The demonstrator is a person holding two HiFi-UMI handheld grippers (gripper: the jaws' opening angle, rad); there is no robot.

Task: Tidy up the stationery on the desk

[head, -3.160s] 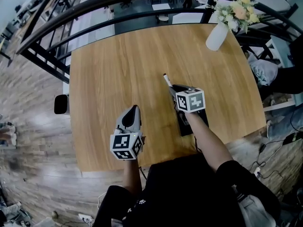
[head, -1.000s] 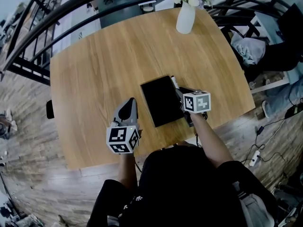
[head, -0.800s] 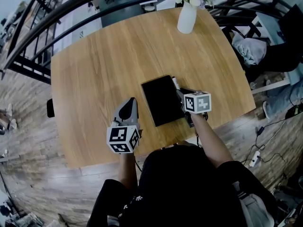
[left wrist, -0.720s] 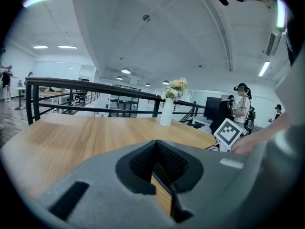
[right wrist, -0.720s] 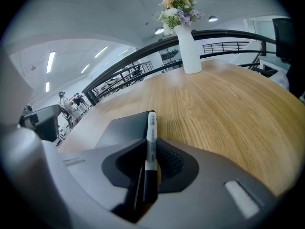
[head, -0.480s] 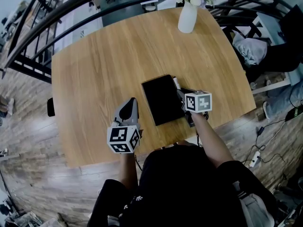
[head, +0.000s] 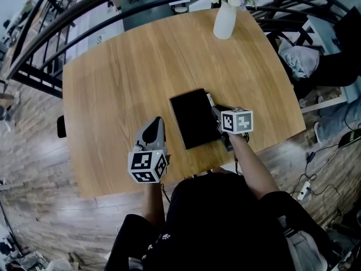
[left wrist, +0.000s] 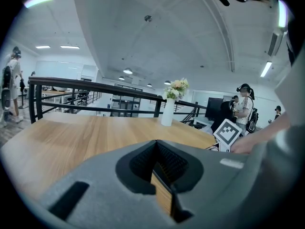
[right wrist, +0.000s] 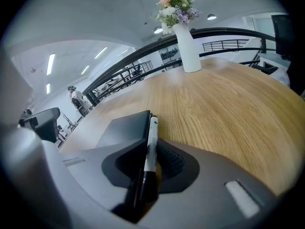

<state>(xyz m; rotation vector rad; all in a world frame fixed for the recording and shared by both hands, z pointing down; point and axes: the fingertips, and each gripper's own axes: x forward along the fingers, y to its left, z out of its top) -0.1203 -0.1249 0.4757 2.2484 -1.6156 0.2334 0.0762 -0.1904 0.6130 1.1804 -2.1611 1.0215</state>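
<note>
- The right gripper (right wrist: 151, 165) pinches a pen (right wrist: 152, 133); ahead of its fingers, the pen's tip sits just beside the notebook (head: 194, 118).
- The left gripper (left wrist: 160, 171) is pressed together and empty.
- The pen is not yet released, and I'd judge that is the last step.

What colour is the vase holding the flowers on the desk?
Plain white. The tall white vase shows best in the right gripper view.

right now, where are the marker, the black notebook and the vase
marker (right wrist: 151, 144): right gripper view, on its white barrel
black notebook (head: 192, 118): head view, middle of its cover
vase (head: 224, 21): head view, on its white body
</note>
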